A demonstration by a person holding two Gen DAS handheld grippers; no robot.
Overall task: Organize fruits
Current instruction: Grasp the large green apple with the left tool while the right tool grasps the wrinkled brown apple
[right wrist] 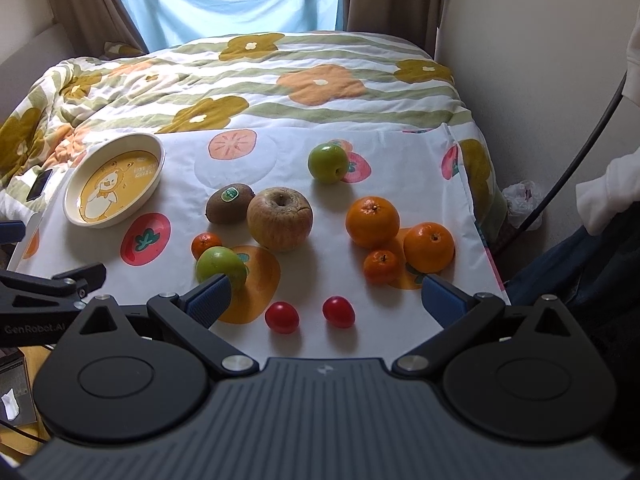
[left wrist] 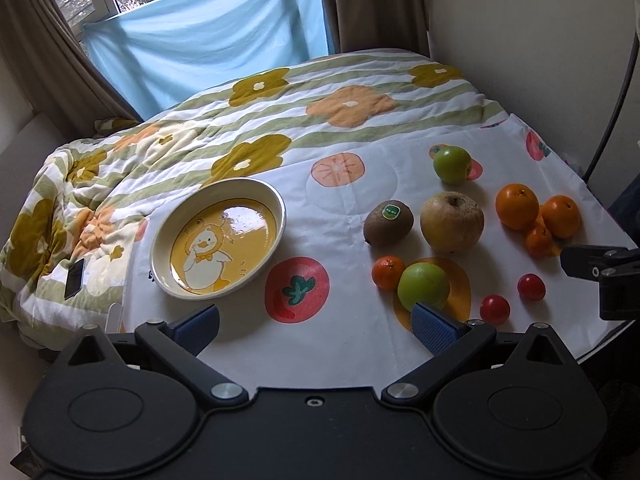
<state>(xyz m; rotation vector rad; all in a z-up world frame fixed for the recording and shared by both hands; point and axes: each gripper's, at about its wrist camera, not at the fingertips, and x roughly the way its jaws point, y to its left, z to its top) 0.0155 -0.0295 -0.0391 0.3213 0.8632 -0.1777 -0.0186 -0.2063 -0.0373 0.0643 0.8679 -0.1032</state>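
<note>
An empty yellow duck plate (left wrist: 280,216) (right wrist: 158,160) sits at the left of a fruit-print cloth (left wrist: 348,344). Loose fruit lies to its right: a kiwi (left wrist: 388,224) (right wrist: 230,203), a wrinkled apple (left wrist: 452,222) (right wrist: 279,218), two green apples (left wrist: 452,165) (left wrist: 424,286) (right wrist: 327,163) (right wrist: 220,266), several oranges and mandarins (left wrist: 517,206) (right wrist: 372,222) (right wrist: 429,246), and two cherry tomatoes (left wrist: 494,309) (right wrist: 282,317) (right wrist: 338,311). My left gripper (left wrist: 315,330) is open, empty, at the near edge between plate and fruit. My right gripper (right wrist: 326,300) is open and empty, short of the tomatoes.
The cloth lies on a bed with a flowered quilt (left wrist: 248,120). A dark phone (left wrist: 75,278) rests on the quilt left of the plate. A wall and a dark cable (right wrist: 580,152) are on the right, where a person's white sleeve (right wrist: 604,200) shows. Curtains hang behind.
</note>
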